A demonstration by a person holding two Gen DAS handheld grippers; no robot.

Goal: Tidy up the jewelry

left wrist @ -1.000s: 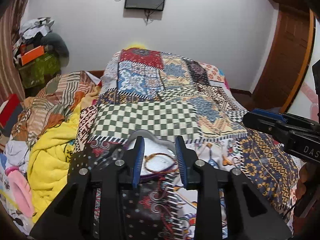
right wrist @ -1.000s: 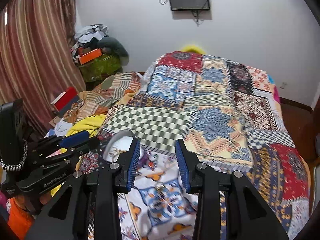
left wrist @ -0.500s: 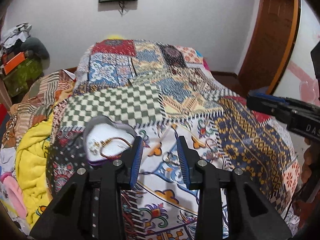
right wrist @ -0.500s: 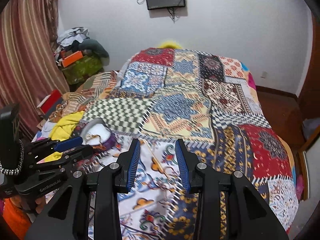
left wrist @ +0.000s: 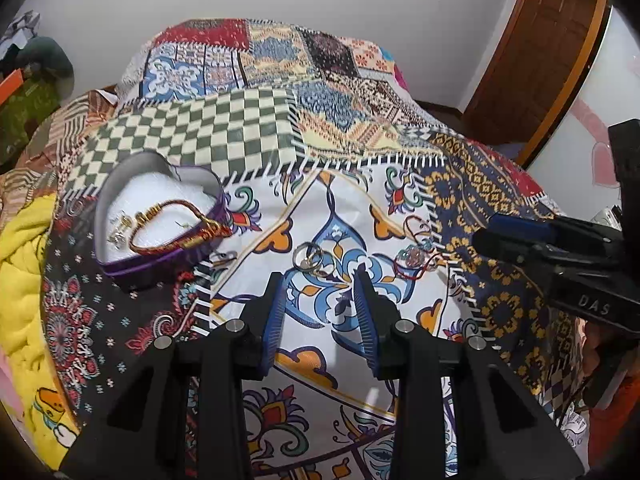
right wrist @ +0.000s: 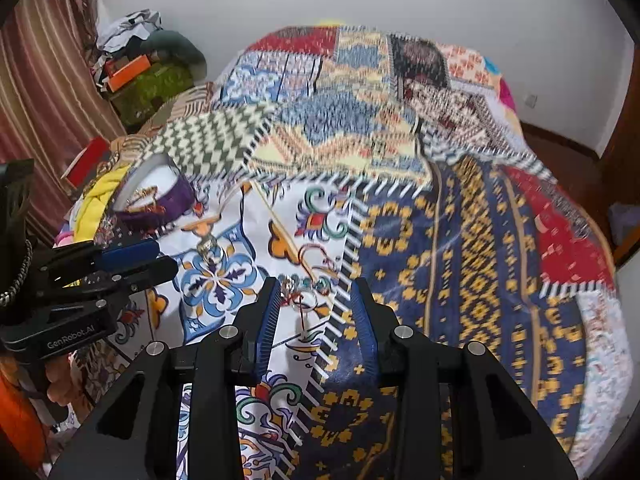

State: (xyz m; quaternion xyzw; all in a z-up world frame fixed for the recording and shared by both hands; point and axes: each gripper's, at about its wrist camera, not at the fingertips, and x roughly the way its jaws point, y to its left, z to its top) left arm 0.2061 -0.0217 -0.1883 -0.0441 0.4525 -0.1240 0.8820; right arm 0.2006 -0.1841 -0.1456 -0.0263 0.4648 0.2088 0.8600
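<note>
A purple heart-shaped jewelry box (left wrist: 120, 200) with a white lining sits on the patchwork bedspread (left wrist: 248, 128) and holds a red-and-gold bangle (left wrist: 172, 228) and small earrings (left wrist: 118, 230). Silver rings (left wrist: 312, 260) lie on the cloth just beyond my open, empty left gripper (left wrist: 319, 276). A red-cord bead bracelet (left wrist: 412, 260) lies to their right. In the right wrist view that bracelet (right wrist: 304, 286) lies between the tips of my open right gripper (right wrist: 314, 286). The rings (right wrist: 208, 246) and the box (right wrist: 160, 196) sit further left there.
The left gripper shows in the right wrist view (right wrist: 132, 260), and the right gripper shows in the left wrist view (left wrist: 516, 236). Piled clothes and a yellow blanket (left wrist: 20, 280) lie left of the bed. A wooden door (left wrist: 540, 60) stands at the right.
Both grippers have swung right and dipped toward the bedspread. The left has moved off the box to the rings; the right has come down over the bead bracelet. Both stay open.
</note>
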